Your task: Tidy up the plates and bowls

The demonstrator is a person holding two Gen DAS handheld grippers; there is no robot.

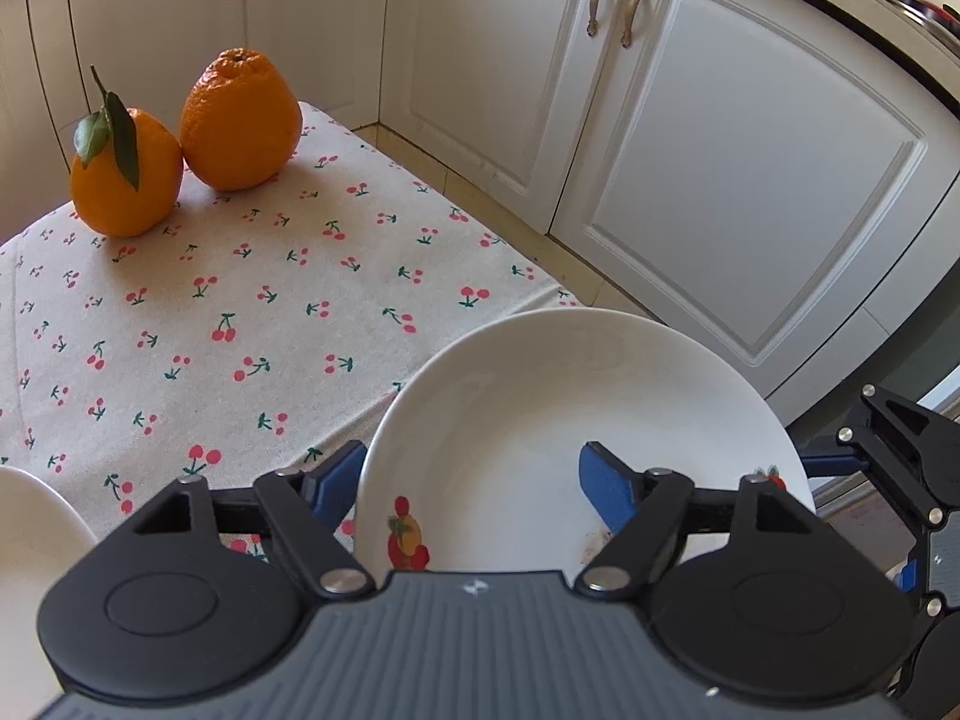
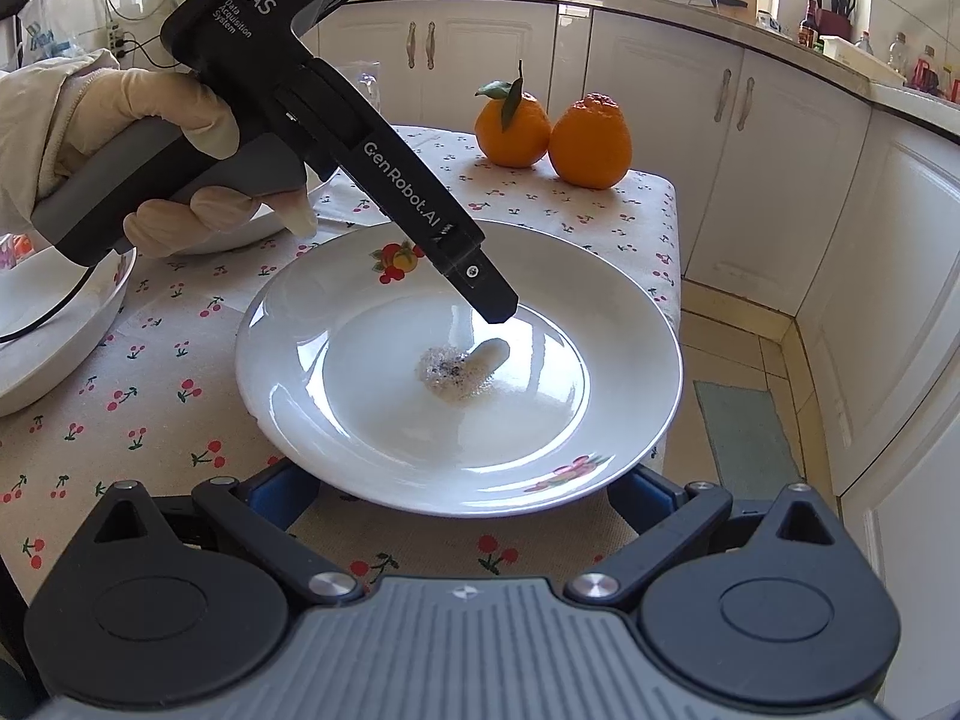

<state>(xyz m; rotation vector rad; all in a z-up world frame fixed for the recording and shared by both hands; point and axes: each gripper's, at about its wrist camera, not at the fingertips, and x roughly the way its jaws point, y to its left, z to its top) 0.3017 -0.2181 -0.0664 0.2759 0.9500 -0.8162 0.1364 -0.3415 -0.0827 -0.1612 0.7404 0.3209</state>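
A white plate [image 1: 516, 420] with fruit prints lies on the cherry-print tablecloth near the table's right edge. It also shows in the right wrist view [image 2: 384, 420]. My left gripper [image 1: 474, 486] is closed on the plate's rim, one blue finger [image 1: 606, 492] on top inside the plate, the other [image 1: 336, 480] under it. In the right wrist view the left gripper [image 2: 498, 315] comes down onto the plate's far side. My right gripper [image 2: 462, 498] is open, its blue fingers spread under the plate's near rim. A white bowl [image 2: 48, 336] sits at the left.
Two oranges [image 1: 186, 144] stand at the far end of the table [image 1: 240, 300]; they also show in the right wrist view [image 2: 552, 132]. Another white dish [image 2: 240, 234] lies behind the gloved hand. White cabinets [image 1: 720, 150] and tiled floor [image 2: 738, 420] border the table's right side.
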